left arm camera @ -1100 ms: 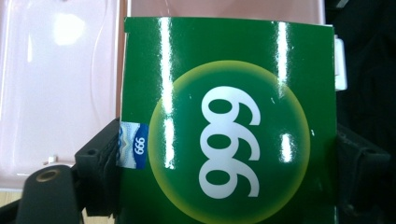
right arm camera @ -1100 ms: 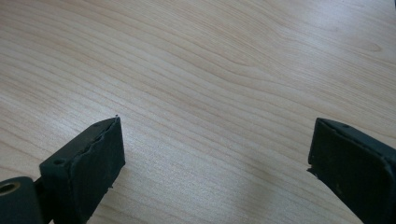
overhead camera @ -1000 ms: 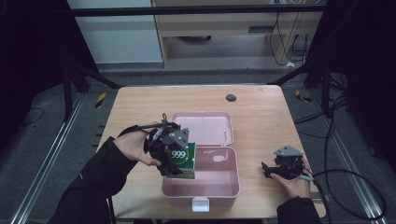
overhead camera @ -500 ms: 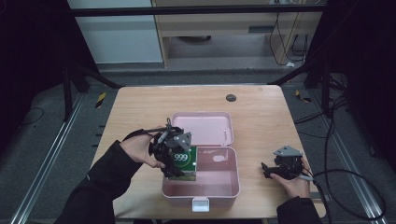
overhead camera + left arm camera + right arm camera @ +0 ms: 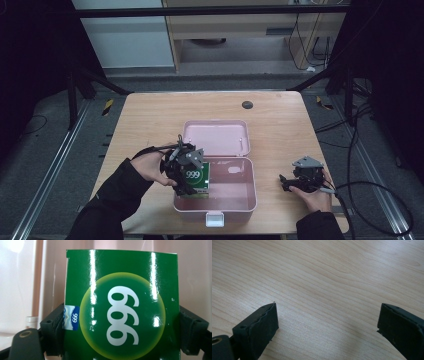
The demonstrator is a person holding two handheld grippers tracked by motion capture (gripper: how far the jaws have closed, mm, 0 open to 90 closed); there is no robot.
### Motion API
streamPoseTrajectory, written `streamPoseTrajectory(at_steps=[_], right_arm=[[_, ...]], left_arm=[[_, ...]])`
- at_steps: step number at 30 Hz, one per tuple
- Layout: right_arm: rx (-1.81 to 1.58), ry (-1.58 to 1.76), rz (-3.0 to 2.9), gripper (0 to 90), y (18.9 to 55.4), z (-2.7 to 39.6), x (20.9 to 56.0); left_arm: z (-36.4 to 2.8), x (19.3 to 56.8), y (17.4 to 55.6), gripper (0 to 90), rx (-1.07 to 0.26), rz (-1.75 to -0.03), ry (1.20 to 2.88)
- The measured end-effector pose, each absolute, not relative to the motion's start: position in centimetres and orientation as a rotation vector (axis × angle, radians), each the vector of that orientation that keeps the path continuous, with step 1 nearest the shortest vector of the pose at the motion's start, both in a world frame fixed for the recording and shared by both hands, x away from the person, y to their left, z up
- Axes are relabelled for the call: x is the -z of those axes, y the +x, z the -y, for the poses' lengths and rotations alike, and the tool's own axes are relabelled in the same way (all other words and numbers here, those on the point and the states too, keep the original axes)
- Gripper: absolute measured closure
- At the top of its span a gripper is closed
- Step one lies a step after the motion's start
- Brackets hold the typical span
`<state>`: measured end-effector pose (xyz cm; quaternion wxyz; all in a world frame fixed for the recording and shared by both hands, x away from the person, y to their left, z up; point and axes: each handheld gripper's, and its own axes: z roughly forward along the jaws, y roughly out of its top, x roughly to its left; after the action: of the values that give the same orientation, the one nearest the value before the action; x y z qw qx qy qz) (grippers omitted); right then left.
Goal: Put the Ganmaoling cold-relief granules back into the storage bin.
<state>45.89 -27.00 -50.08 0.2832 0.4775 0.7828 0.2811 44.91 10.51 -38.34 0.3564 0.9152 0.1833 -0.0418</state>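
While jaws clamp it, green box (image 5: 122, 307) sits inside pink case (image 5: 245, 200).

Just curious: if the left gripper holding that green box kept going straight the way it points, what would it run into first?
Probably the pink case's floor: the left gripper points down into it, green box leading. How close is unclear.

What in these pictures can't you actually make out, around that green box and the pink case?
- Green box: its lower end is cut off by the bottom edge of the left gripper view.
- Pink case: the floor under the box is hidden by the box, high view.
- Small dark round thing on the table: too small to identify, high view.
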Motion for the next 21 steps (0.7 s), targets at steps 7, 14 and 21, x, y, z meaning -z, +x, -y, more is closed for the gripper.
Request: streamPoseTrajectory(at_steps=[7, 14, 21], right_arm=[[-0.751, 1.276, -2.099, 3.3, 45.9, 27.0, 50.1], [-0.747, 1.277, -2.104, 2.9, 45.9, 27.0, 50.1], [-0.744, 1.282, -2.109, 2.2, 45.9, 27.0, 50.1]], left_arm=[[-10.1, 39.9, 44.7, 14.4, 0.115, -0.52, 2.342], [-9.9, 41.2, 44.2, 13.9, 0.133, -0.611, 2.268], [-10.3, 41.4, 44.7, 12.6, 0.102, -0.508, 2.382]])
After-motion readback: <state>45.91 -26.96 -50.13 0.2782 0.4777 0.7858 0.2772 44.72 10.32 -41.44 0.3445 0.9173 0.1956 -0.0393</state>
